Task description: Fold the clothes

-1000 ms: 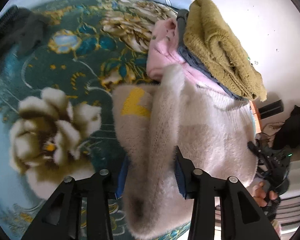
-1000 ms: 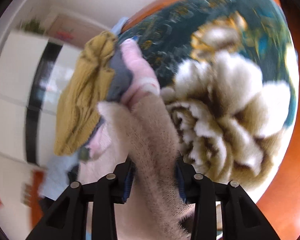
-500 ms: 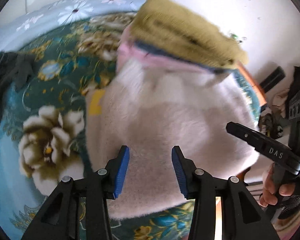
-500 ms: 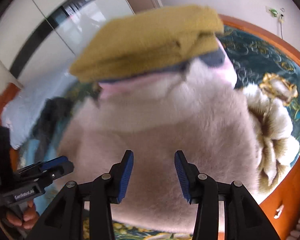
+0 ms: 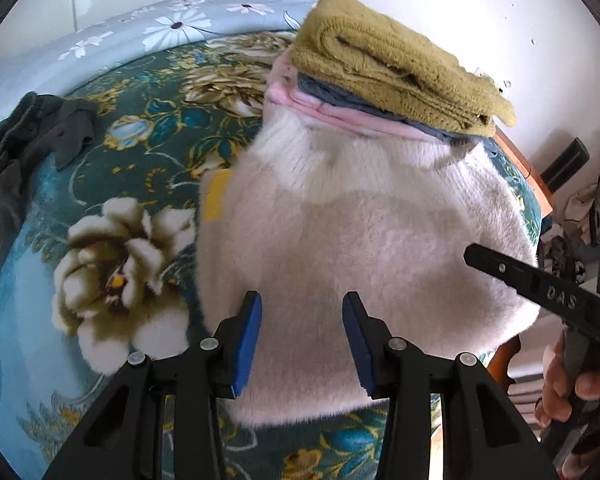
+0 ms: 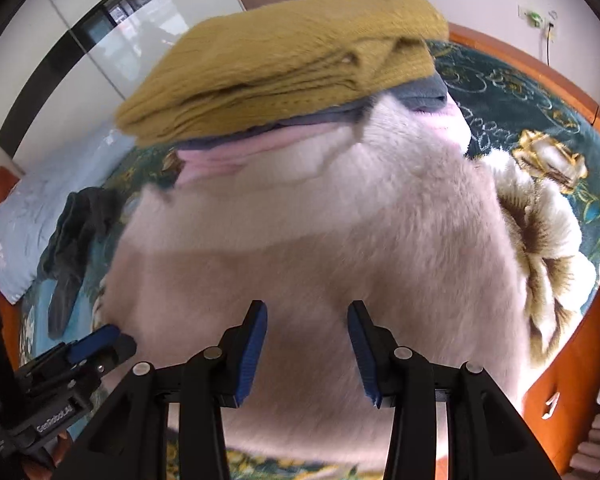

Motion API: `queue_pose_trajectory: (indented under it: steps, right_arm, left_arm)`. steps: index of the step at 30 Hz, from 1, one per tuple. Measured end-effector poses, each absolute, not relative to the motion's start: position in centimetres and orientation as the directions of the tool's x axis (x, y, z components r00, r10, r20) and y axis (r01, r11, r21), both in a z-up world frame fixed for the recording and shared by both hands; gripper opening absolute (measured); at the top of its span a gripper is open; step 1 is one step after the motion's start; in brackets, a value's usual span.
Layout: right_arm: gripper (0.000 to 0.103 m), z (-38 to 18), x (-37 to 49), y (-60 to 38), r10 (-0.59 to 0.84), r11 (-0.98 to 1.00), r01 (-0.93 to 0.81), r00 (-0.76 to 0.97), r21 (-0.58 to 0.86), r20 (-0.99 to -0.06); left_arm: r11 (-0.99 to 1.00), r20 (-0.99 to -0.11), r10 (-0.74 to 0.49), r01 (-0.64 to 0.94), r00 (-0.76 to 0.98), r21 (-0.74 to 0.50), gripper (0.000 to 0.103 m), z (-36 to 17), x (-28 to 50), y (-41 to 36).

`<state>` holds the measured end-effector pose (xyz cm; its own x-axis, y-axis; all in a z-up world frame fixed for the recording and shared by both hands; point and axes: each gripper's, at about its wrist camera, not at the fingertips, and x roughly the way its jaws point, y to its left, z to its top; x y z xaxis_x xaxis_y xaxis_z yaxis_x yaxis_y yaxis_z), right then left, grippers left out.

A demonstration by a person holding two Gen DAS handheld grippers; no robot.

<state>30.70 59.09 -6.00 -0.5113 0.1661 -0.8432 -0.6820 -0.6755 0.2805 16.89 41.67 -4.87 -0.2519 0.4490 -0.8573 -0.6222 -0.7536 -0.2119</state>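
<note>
Left wrist view: my left tool [image 5: 302, 338] stands released, jaws apart over the fluffy white sweater [image 5: 364, 248], which lies folded on the floral bed blanket [image 5: 112, 184] against the folded stack [image 5: 396, 76]. My right tool [image 6: 307, 346] is likewise released. Judgement: this fold is finished; next, fetch the dark garment [image 5: 24, 152].

Fuzzy white sweater [image 5: 360, 248] folded, flat.

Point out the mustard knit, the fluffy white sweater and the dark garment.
mustard knit [image 5: 396, 64], left wrist view, its folded top face.
fluffy white sweater [image 5: 340, 236], left wrist view, middle of its upper surface.
dark garment [image 6: 76, 236], right wrist view, its crumpled middle.
</note>
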Motion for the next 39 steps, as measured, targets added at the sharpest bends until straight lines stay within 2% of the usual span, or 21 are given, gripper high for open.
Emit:
queue_pose_trajectory:
  steps: [6, 10, 17, 19, 28, 39]
  right_arm:
    - [0.046, -5.4, 30.9, 54.9, 0.195, -0.731, -0.652, -0.483, 0.201, -0.854]
    - [0.046, -5.8, 30.7, 52.5, 0.192, -0.764, -0.621, -0.479, 0.176, -0.857]
    - [0.046, -6.2, 30.2, 49.5, 0.196, -0.777, -0.611, -0.466, 0.154, -0.863]
    - [0.046, -6.5, 30.0, 48.7, 0.203, -0.788, -0.601, -0.458, 0.134, -0.865]
    - [0.047, -9.1, 29.1, 46.5, 0.143, -0.789, -0.595, -0.420, 0.153, -0.896]
    - [0.047, -11.1, 28.4, 46.4, 0.179, -0.773, -0.628, -0.362, 0.097, -0.915]
  left_arm:
    - [-0.778, -0.852, 0.440, -0.595, -0.284, -0.203, 0.044, -4.8, 19.4, 39.7]
    - [-0.792, -0.869, 0.390, -0.593, -0.304, -0.148, 0.053, -5.7, 20.8, 39.0]
    - [-0.836, -0.898, 0.319, -0.536, -0.302, -0.117, 0.055, -7.5, 21.4, 37.5]
    - [-0.846, -0.904, 0.301, -0.522, -0.302, -0.108, 0.060, -8.1, 21.5, 37.2]
    - [-0.874, -0.927, 0.248, -0.478, -0.283, -0.087, 0.060, -10.5, 21.4, 36.1]
    - [-0.890, -0.920, 0.220, -0.453, -0.325, -0.053, 0.061, -11.3, 21.7, 36.3]
